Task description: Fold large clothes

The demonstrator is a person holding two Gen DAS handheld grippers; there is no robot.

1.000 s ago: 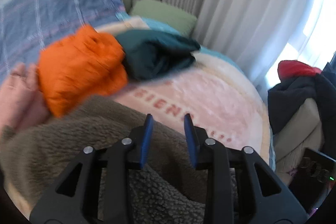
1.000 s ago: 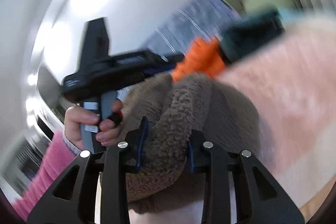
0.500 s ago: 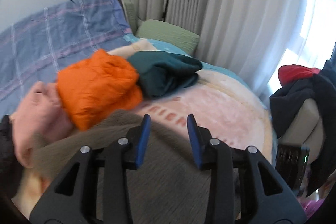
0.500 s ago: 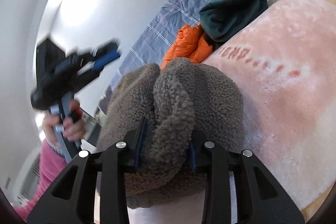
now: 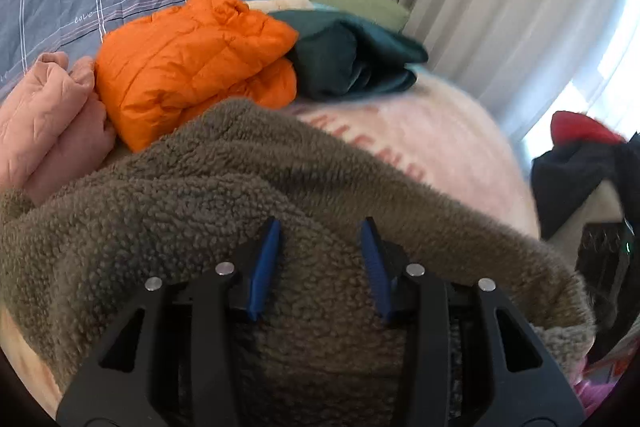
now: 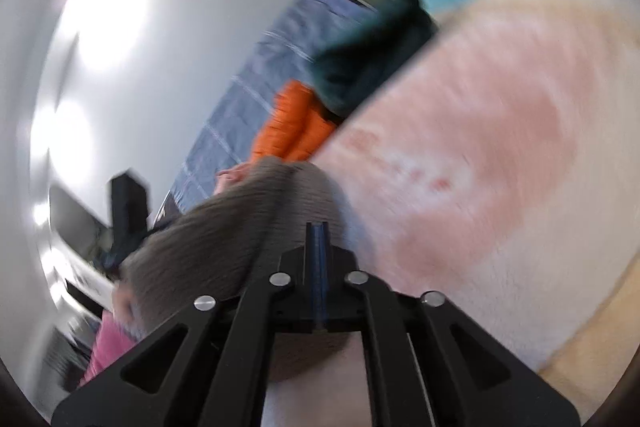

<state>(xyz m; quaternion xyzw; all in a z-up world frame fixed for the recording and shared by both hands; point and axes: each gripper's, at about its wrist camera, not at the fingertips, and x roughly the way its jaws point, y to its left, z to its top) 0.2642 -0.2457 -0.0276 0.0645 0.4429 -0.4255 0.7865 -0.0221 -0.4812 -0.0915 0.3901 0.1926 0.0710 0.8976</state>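
folding the brown fleece garment [image 5: 304, 195] looks like the step in hand: it lies bunched on the pink blanket [image 5: 452, 147] at the near edge of the bed, not yet a flat, squared bundle. your left gripper [image 5: 320, 259] hangs low over the fleece with its jaws wide, the pile showing between them and nothing pinched. your right gripper [image 6: 318, 267] has its jaws pressed together; the view is badly blurred, so you cannot tell whether a thin edge of fleece [image 6: 224, 243] is caught between them or whether they are simply closed beside it.

toward the far side of the bed, three bundles already sit folded: the orange puffer jacket [image 5: 192, 59] touching the dark teal garment [image 5: 352, 55] on one side and the pale pink garment [image 5: 44, 119] on the other, just beyond the fleece.

judging from this, the next move calls for the left jaws to drop onto a fold of fleece and close on a firm, thick bite, since the pile is bulky and may slip. then both grippers need to pull apart to spread it flat, keeping clear of the orange jacket.
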